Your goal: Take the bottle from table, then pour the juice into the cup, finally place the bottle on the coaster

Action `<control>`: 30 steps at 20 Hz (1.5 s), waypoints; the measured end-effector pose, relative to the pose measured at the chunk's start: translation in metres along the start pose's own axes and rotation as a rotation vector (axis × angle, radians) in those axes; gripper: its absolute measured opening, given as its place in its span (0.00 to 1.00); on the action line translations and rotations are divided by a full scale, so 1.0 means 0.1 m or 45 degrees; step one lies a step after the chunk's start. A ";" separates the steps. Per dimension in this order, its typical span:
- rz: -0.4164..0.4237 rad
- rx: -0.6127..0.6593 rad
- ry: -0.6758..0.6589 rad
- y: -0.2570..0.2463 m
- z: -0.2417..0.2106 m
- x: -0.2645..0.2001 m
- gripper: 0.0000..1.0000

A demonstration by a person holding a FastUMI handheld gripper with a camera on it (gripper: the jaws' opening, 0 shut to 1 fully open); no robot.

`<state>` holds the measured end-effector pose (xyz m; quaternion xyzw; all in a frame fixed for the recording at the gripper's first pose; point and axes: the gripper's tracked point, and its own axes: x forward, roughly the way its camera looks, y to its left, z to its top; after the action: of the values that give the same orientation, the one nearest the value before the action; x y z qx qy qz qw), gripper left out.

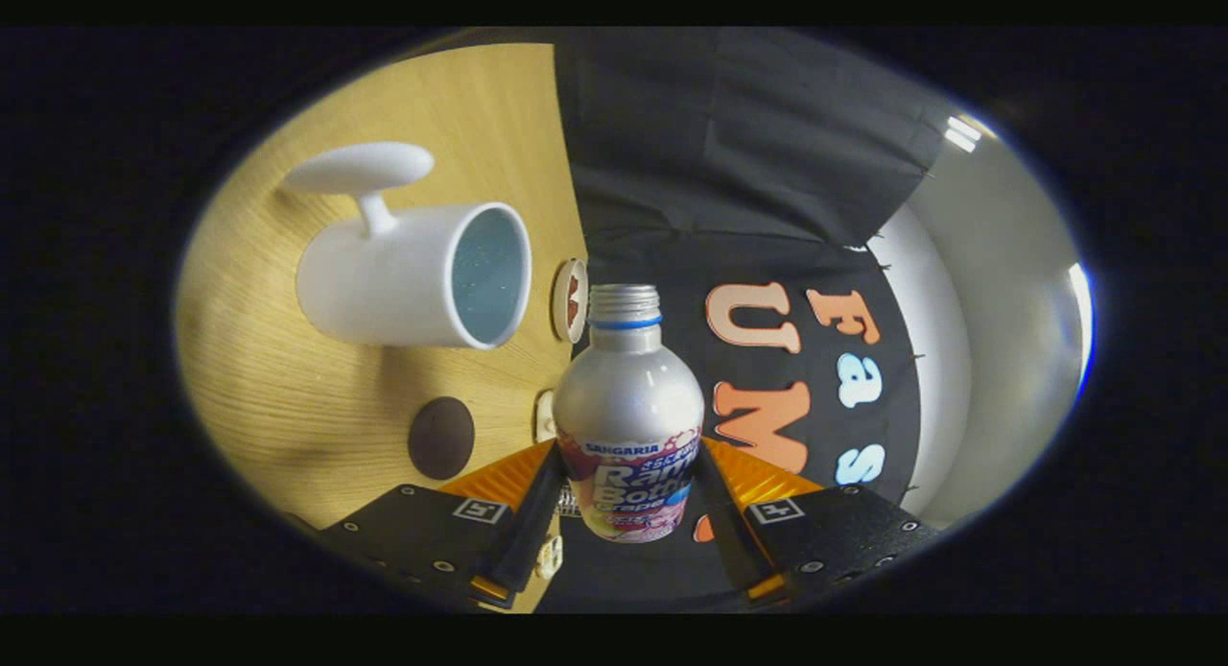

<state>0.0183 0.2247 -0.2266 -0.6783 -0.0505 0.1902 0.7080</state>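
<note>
The gripper [628,498] clamps both fingers on the labelled lower body of the aluminium juice bottle [628,407], whose long axis runs straight ahead along the fingers, uncapped neck pointing away. Left of the neck the white mug [403,273] stands on the wooden table [288,397], its mouth turned toward the bottle. A dark round coaster [441,438] lies nearer, apparently flat.

The bottle [628,397] looks like brushed metal with a soft sheen, its threaded neck bare and its lower body wrapped in a glossy printed label; the gripper [628,498] is clamped on it from both sides. The cup [413,274] is smooth, matt white ceramic, glazed pale inside. The bench [288,397] shows light wood grain with a satin finish. The coaster [441,438] is dark and matt, slightly rough. The wall [729,148] is matt black cloth, creased.
</note>
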 end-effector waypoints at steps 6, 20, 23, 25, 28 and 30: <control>0.038 0.509 0.096 -0.08 -0.14 0.05 0.76; 0.175 1.657 0.164 -0.09 -0.21 0.35 0.76; 0.242 1.829 0.173 -0.02 -0.17 0.41 0.76; 0.246 1.843 0.196 0.03 -0.20 0.38 0.76; 0.269 1.882 0.220 0.13 -0.23 0.42 0.77; 0.271 1.900 0.237 0.18 -0.25 0.44 0.77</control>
<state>0.0635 0.2166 -0.2542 -0.0338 0.2172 0.1830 0.9582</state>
